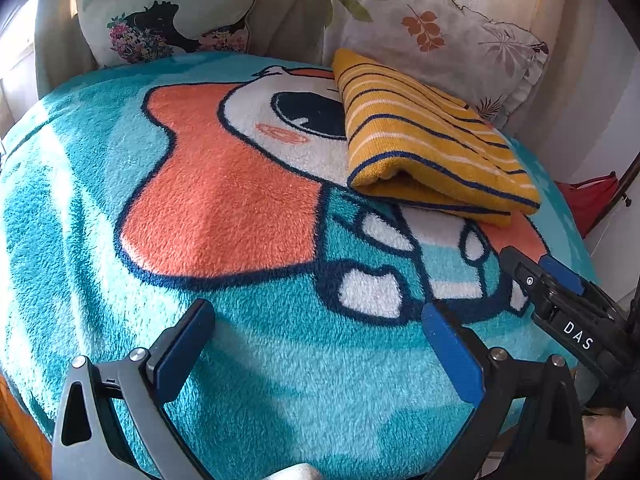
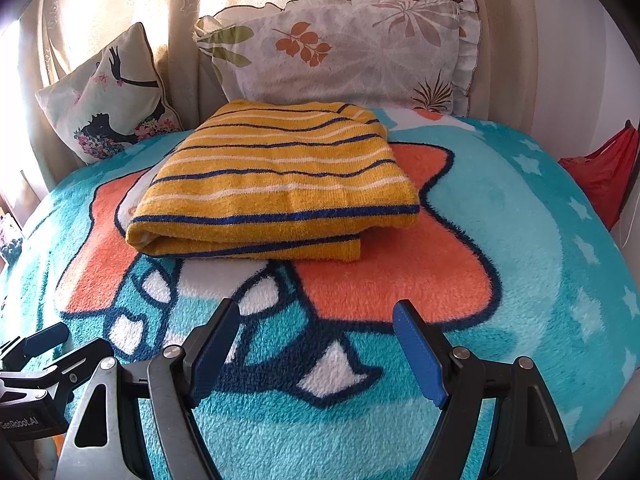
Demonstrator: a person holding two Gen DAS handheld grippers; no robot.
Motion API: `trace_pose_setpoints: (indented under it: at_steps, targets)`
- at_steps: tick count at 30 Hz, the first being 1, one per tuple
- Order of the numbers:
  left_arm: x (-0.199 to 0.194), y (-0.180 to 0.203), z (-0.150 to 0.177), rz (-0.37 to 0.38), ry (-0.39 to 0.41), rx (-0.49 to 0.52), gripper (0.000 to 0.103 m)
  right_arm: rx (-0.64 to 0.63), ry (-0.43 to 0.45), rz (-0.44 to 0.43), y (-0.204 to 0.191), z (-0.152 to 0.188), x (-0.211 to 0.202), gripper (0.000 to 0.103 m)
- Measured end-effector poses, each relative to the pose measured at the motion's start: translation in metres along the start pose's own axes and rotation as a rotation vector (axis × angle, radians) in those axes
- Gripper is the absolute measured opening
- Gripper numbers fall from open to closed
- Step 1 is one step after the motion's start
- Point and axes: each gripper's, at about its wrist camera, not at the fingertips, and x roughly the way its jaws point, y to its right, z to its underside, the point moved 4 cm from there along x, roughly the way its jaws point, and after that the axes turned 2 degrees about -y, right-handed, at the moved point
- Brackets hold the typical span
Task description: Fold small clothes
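A yellow knit garment with navy and white stripes (image 1: 424, 140) lies folded into a thick rectangle on a teal and orange cartoon blanket (image 1: 224, 200). It also shows in the right wrist view (image 2: 276, 184), straight ahead of the fingers. My left gripper (image 1: 318, 344) is open and empty, low over the blanket, with the garment ahead to its right. My right gripper (image 2: 318, 344) is open and empty, short of the garment's near edge. The right gripper also shows in the left wrist view (image 1: 560, 296), and the left gripper shows at the left edge of the right wrist view (image 2: 44, 356).
Two printed pillows (image 2: 344, 48) (image 2: 108, 96) lean against a beige curtain (image 2: 120, 8) at the back of the blanket (image 2: 520, 240). A red cloth (image 2: 608, 172) hangs off to the right. A wooden edge (image 1: 16, 432) shows at the lower left.
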Motion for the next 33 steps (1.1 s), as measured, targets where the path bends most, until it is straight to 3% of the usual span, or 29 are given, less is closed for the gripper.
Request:
trace_pose_setpoints:
  at_steps: [19,33]
  targets:
    - [0.003,0.001,-0.001,-0.012,0.002,0.018,0.103,0.0,-0.001,-0.007,-0.003,0.0,0.002,0.083]
    - [-0.02,-0.002,0.0,-0.003,0.072,-0.027,0.103,0.001,0.04,-0.026,-0.002,0.001,-0.017,0.085]
